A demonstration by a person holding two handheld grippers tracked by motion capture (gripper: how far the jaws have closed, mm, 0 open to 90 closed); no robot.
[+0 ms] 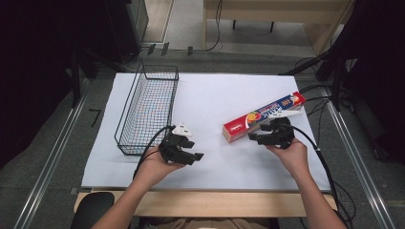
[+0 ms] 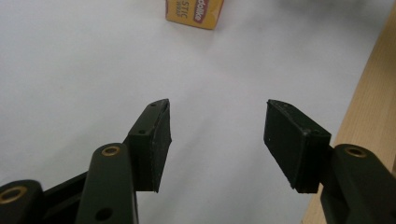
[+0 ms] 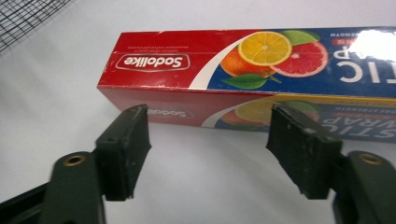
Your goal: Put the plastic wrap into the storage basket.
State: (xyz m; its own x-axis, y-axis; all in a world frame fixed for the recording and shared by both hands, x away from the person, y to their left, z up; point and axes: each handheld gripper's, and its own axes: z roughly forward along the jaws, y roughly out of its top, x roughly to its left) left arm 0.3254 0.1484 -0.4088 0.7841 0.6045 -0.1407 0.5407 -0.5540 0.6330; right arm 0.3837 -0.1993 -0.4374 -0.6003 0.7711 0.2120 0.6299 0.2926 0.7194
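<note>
White matte sheet bears glossy rectangular cardboard carton.

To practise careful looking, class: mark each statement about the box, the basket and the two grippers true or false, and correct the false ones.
1. The plastic wrap box lies inside the wire basket. False: it lies on the white sheet, right of the basket.
2. The right gripper is open just before the box. True.
3. The left gripper holds the box. False: nothing is between its jaws.
4. Fruit is pictured on the box. True.
</note>
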